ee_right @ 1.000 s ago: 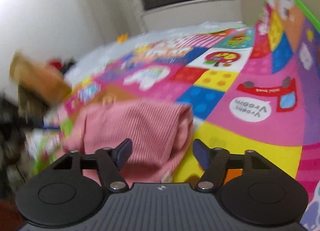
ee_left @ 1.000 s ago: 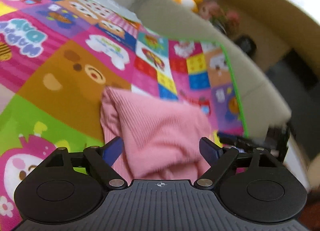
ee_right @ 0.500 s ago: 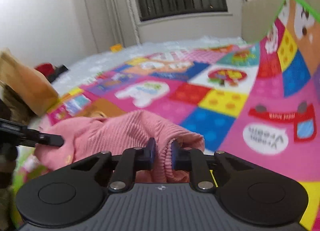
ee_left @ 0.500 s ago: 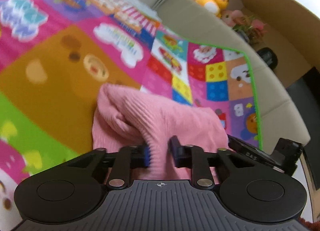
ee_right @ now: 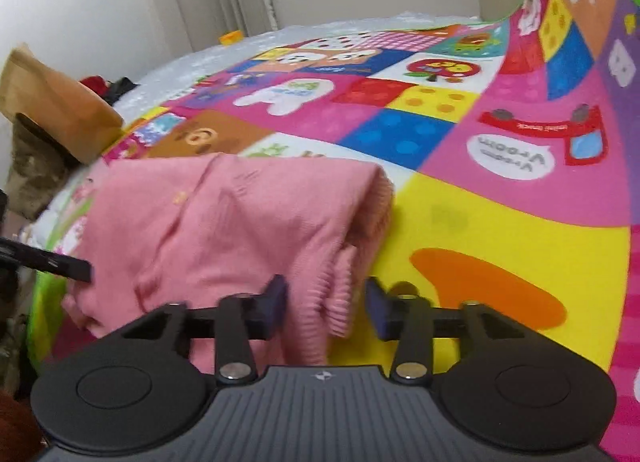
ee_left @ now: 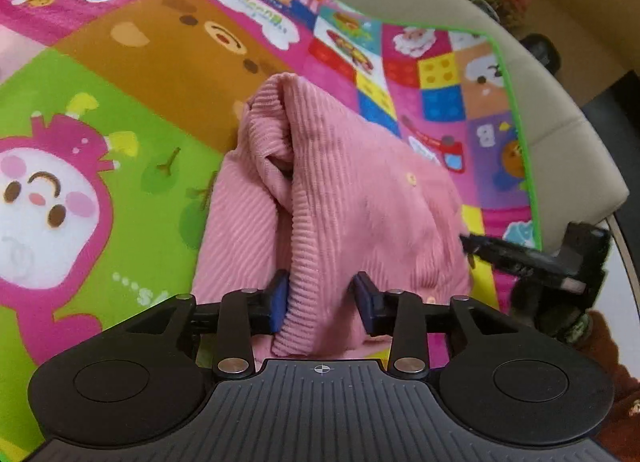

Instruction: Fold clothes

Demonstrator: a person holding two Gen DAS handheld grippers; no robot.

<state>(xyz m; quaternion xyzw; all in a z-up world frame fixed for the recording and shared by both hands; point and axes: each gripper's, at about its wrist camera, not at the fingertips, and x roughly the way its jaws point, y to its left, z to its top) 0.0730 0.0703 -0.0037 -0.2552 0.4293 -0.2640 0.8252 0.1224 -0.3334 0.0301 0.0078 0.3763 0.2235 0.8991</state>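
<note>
pink knit top (ee_left: 352, 198): soft, limp | my left gripper (ee_left: 322, 298), right gripper (ee_right: 326, 302): jaws parted, hem between | grip ribbed hem, 6 o'clock

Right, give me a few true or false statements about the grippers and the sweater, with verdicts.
1. The sweater is pink. True.
2. The left gripper is clamped tight on the sweater. False: its jaws stand apart, with a ribbed fold between them.
3. The right gripper is open. True.
4. The sweater lies on a bare wooden floor. False: it lies on a colourful play mat.
5. The sweater is spread flat, sleeves out. False: it is bunched and folded over.
</note>
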